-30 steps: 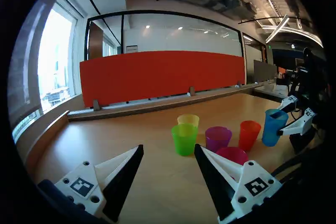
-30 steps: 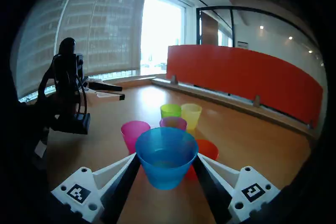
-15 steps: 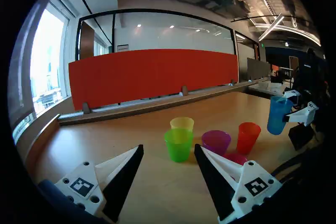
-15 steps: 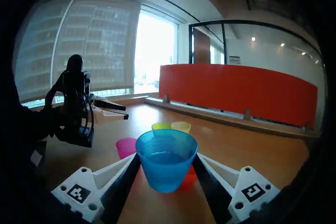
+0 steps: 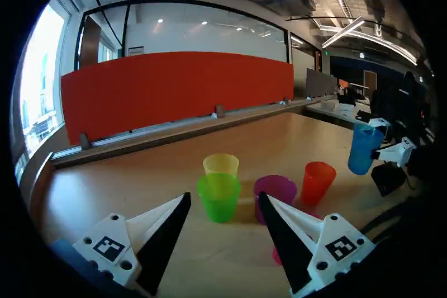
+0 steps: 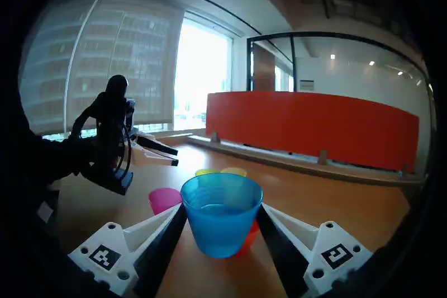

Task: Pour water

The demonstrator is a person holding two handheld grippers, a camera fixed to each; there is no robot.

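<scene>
A wooden table [image 5: 139, 169] backed by a red partition [image 5: 167, 85] carries a cluster of cups. The right gripper [image 6: 221, 206] grips an upright blue cup [image 6: 221, 225] of water between both fingers, near the cluster's orange cup [image 5: 317, 181] — the left gripper [image 5: 223, 196] hangs with fingers spread, holding nothing. Before it stand the green cup [image 5: 219, 197], yellow cup [image 5: 220, 164], purple cup [image 5: 275, 189] and pink cup [image 6: 163, 200].

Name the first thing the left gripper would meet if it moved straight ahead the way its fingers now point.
Most likely the green cup. It stands centred ahead of the left gripper, whose fingers are open. The yellow cup is behind it. Fisheye depth is uncertain.
</scene>
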